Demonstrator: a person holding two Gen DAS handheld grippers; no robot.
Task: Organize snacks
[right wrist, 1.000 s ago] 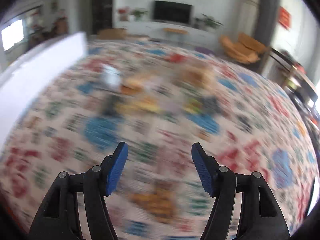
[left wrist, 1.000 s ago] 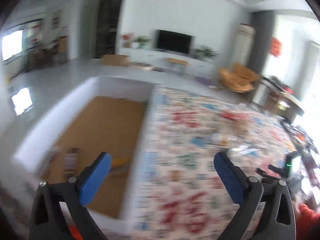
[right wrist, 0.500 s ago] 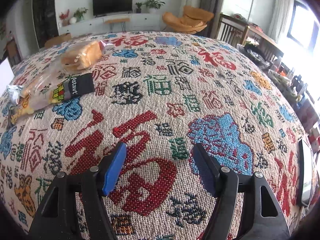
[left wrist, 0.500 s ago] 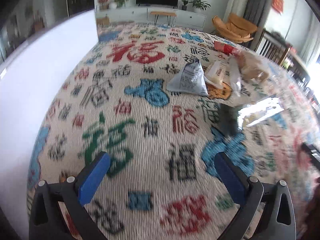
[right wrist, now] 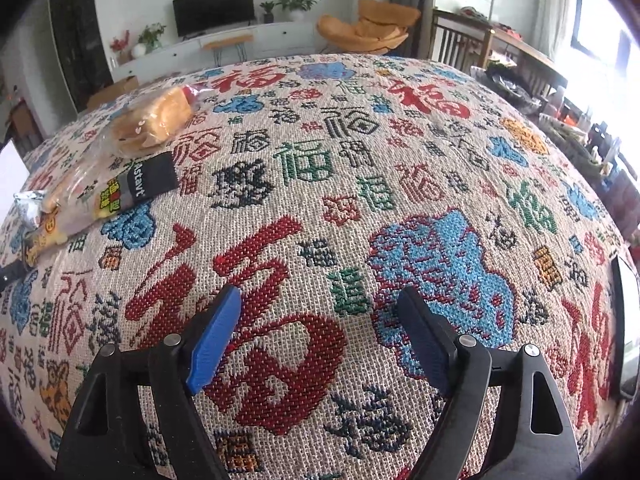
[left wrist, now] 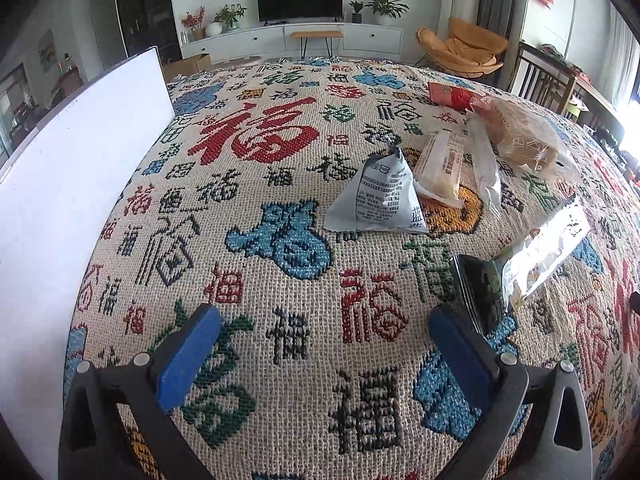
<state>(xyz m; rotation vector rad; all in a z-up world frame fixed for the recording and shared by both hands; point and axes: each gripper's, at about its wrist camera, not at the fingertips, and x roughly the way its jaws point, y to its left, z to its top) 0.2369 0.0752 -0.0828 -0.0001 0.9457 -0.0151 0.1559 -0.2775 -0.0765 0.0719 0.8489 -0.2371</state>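
- The left gripper [left wrist: 320, 356] hangs over the patterned cloth [left wrist: 280, 184] that covers the surface, its blue fingers [left wrist: 188, 356] spread wide with only cloth between them.
- The right gripper [right wrist: 320, 340] is opening its fingers [right wrist: 214, 340] over a bare stretch of the same cloth; no snack lies between them.
- The snacks sit in a loose cluster toward the far right part of the surface in the left view: a grey triangular packet [left wrist: 378, 196], a pale bar in a wrapper [left wrist: 438, 166] just beside it, a bagged loaf of bread [left wrist: 520, 136] behind, and a red packet [left wrist: 450, 94] nearer the far edge.
- A clear packet with a black end [left wrist: 532, 264] lies closest, just beyond the left gripper's right finger.
- A white board [left wrist: 72, 168] stands along the left edge.
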